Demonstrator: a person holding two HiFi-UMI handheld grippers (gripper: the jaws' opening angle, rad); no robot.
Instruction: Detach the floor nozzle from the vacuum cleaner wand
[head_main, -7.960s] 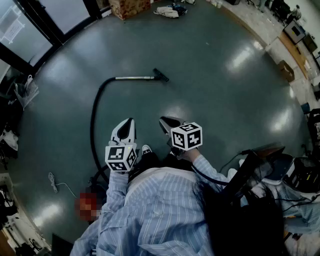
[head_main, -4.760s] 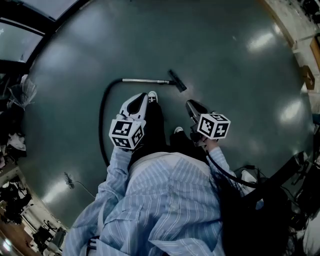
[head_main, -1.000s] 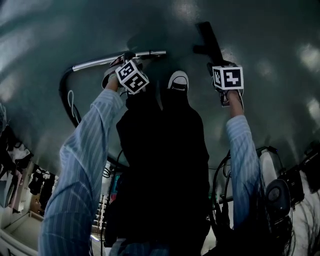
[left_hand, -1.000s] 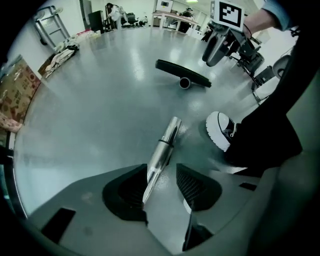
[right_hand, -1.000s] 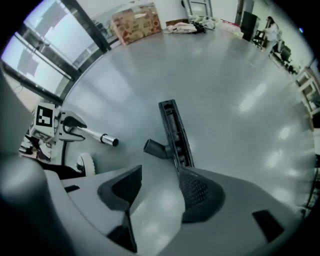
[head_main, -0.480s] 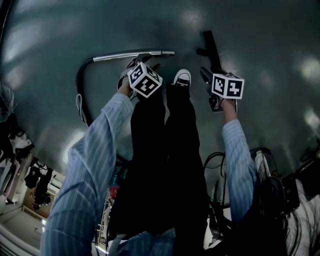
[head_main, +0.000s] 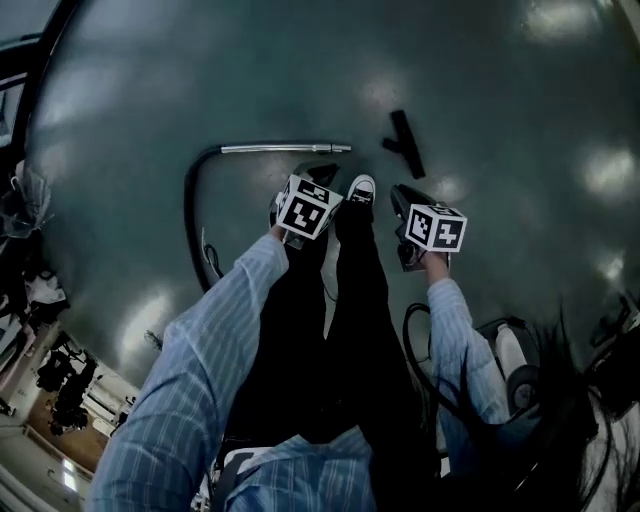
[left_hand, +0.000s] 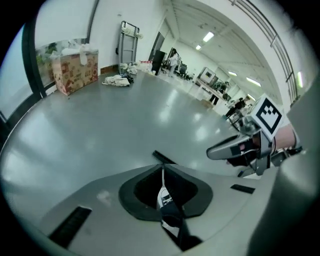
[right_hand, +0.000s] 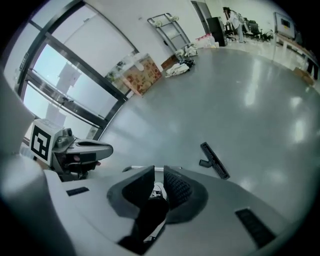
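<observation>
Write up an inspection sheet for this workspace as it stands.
Surface: glossy grey floor.
Job's things: floor nozzle lies detached, apart from the metal wand; black hose curves off the wand.
Clutter: cardboard box and a small white pile by the wall.
Grippers: left gripper and right gripper held above the floor, fingers closing, nothing between them.
Cables: black cable loops below the right gripper.
Surroundings: window wall, hand truck, desks far off.
</observation>
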